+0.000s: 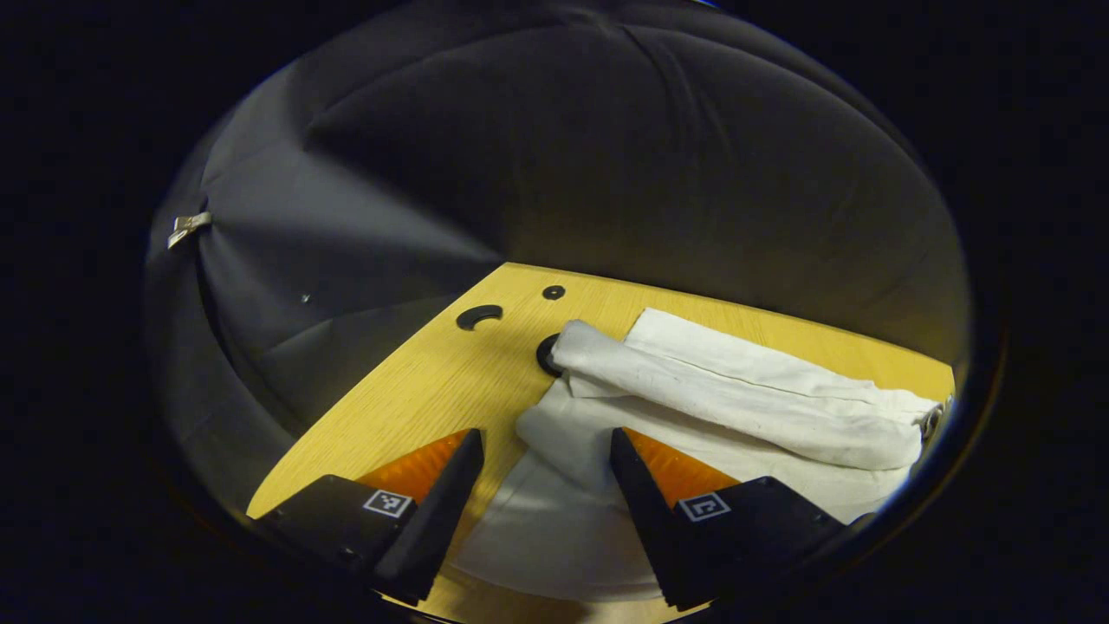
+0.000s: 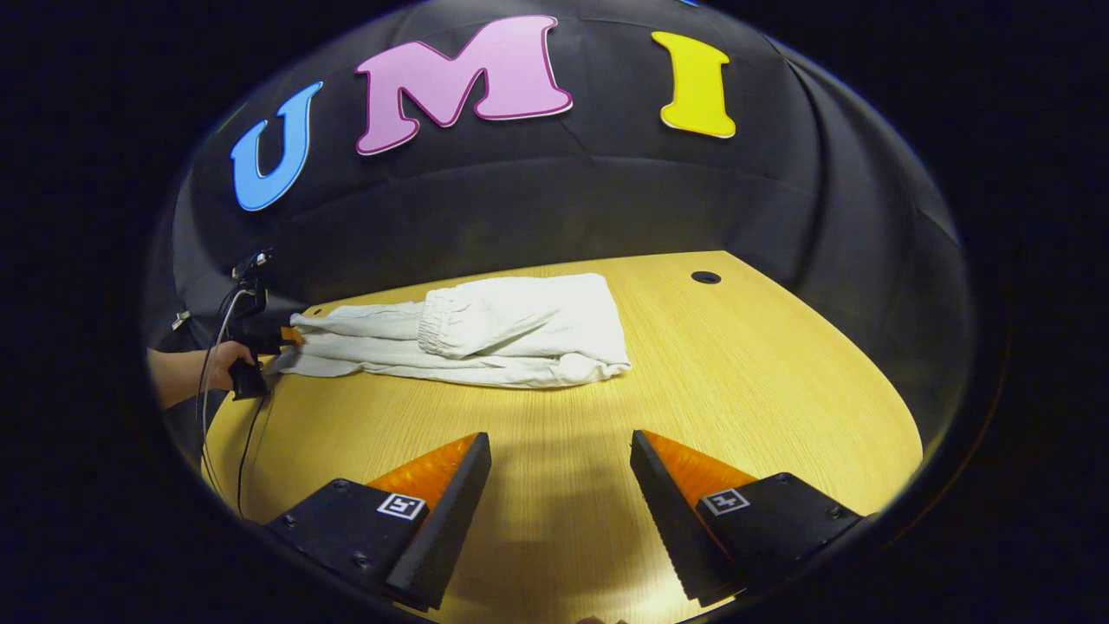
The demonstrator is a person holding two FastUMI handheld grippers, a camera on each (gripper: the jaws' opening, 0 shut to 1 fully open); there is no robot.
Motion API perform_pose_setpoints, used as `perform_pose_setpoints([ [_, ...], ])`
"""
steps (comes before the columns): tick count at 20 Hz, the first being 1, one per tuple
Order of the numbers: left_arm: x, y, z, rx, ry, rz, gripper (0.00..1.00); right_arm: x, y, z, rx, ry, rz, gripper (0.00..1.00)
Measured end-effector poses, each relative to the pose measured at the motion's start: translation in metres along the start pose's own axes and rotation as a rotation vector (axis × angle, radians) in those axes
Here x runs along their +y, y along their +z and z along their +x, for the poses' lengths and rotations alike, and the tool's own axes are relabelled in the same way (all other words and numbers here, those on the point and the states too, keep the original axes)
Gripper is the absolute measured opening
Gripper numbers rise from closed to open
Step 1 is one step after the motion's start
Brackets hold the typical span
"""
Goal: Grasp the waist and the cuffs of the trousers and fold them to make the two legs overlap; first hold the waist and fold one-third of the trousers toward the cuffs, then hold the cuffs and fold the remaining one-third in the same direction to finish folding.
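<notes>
One pair of white trousers (image 2: 485, 334) lies folded along the far edge of the table (image 2: 736, 407), leaving a wide bare stretch between it and the right gripper (image 2: 560, 451), whose jaws are apart over bare wood. The left gripper (image 1: 546, 446), jaws apart and empty, hovers at the trousers' cuff end near the table's corner. Three holes (image 1: 478, 316) sit beside the trousers.

The left gripper (image 1: 546, 451), low in the left gripper view, has its fingers spread apart, as does the right gripper (image 2: 560, 455) at the bottom of the right gripper view, where at mid-left a hand (image 2: 227, 357) with a bare forearm holds the left gripper.
</notes>
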State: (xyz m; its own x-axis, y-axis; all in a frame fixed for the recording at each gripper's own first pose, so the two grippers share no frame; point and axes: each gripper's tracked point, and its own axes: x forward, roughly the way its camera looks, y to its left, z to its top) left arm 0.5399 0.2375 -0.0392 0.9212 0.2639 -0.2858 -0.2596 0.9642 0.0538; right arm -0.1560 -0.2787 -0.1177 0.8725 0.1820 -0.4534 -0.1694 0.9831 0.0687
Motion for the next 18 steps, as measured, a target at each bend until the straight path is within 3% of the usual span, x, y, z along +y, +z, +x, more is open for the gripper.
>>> perform_pose_setpoints([
  [3,-0.011,0.001,0.000,0.014,-0.048,0.059,0.70,-0.012,-0.006,0.004,0.007,-0.007,-0.023,0.99],
  [6,-0.015,0.000,0.002,0.017,-0.042,0.100,0.38,-0.030,-0.002,0.012,0.015,-0.015,-0.022,0.99],
  [7,-0.016,-0.001,0.003,0.015,-0.032,0.101,0.40,-0.035,0.002,0.014,0.011,-0.021,-0.012,0.99],
  [11,-0.024,-0.003,0.001,0.025,-0.011,0.114,0.23,-0.045,0.009,0.019,-0.003,-0.034,0.020,0.99],
  [14,-0.027,-0.004,0.001,0.023,0.014,0.137,0.10,-0.039,0.005,0.019,0.022,0.015,0.005,0.99],
  [16,-0.031,-0.004,0.000,0.023,0.013,0.122,0.06,-0.047,0.006,0.015,0.035,0.015,-0.006,0.99],
  [18,-0.033,-0.001,-0.001,0.030,0.008,0.171,0.06,-0.052,0.014,0.011,0.026,0.003,0.016,0.99],
])
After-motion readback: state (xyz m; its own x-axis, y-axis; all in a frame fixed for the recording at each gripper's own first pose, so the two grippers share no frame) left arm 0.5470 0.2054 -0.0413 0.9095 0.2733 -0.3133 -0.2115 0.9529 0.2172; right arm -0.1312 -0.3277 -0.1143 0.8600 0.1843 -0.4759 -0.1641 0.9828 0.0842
